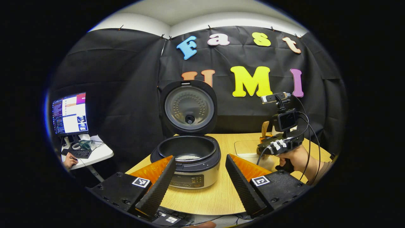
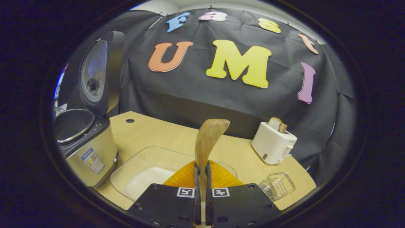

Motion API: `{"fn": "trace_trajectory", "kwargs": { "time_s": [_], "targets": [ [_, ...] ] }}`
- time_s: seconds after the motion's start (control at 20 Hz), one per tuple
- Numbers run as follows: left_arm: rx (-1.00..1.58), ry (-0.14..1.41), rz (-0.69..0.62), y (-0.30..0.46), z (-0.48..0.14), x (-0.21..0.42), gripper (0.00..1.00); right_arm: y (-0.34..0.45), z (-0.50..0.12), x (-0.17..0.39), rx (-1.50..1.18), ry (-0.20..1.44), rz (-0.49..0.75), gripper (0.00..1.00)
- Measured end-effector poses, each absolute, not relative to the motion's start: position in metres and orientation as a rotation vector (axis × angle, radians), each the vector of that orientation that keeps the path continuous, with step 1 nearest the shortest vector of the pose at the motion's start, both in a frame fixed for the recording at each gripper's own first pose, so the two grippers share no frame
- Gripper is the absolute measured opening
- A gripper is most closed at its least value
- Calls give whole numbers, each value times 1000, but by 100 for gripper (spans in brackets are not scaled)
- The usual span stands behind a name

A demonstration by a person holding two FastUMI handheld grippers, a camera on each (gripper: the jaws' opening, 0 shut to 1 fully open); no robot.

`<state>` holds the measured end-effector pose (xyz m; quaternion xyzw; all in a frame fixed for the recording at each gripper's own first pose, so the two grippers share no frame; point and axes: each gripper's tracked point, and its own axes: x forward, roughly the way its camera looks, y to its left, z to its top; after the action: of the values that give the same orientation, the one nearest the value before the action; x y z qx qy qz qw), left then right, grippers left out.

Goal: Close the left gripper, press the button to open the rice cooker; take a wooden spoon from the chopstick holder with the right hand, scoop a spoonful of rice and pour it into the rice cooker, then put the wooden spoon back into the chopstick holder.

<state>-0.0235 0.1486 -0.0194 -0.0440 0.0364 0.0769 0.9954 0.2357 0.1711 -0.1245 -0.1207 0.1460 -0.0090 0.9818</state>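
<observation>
The surface [image 2: 158, 133] carries the cooker [image 1: 186, 158] with its lid [image 1: 189, 107] standing fully up, so the button step looks done. In the left gripper view a patch of rice [image 1: 187, 157] already lies in the pot, which suggests the pour has been made, though I cannot be sure.

The clear tray [image 2: 139, 161] sits just beside the cooker, holding a white heap of rice [image 2: 148, 182]. The left tongs [image 1: 200, 177] are spread wide apart, gripping nothing, with the cooker between them farther off.

The right tongs [image 2: 201, 190] are pressed together on the handle of the spoon [image 2: 207, 139], whose bowl points up over the tray; I see no rice on it.

Judged so, the return step is in hand: the spoon must be carried to the holder [image 2: 277, 186], the wire basket near the surface's front edge, tipped down and released.

The right gripper view gives the holder and a toaster [image 2: 273, 144]; the left gripper view gives the pot's inside, a monitor [image 1: 70, 113], and the hand [image 1: 295, 158] holding the right gripper.
</observation>
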Motion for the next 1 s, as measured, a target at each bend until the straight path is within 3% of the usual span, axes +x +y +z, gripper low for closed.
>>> {"fn": "trace_trajectory", "kwargs": {
  "time_s": [0.15, 0.2, 0.25, 0.4, 0.5, 1.0],
  "targets": [
    [-89, 75, 161, 151, -20, -24, 100, 195, -130, 225, -186, 319, 15, 5],
    [-92, 76, 164, 152, -20, -24, 96, 201, -130, 221, -172, 322, 20, 5],
    [-94, 75, 168, 154, -20, -25, 100, 206, -129, 217, -159, 324, 22, 7],
    [-107, 79, 171, 158, -22, -24, 96, 215, -129, 208, -107, 330, 30, 5],
    [-116, 81, 172, 159, -22, -24, 100, 219, -128, 202, -47, 346, 49, 5],
    [-124, 90, 173, 159, -25, -22, 100, 192, -130, 213, 556, 553, 139, 7]
  ]
}}
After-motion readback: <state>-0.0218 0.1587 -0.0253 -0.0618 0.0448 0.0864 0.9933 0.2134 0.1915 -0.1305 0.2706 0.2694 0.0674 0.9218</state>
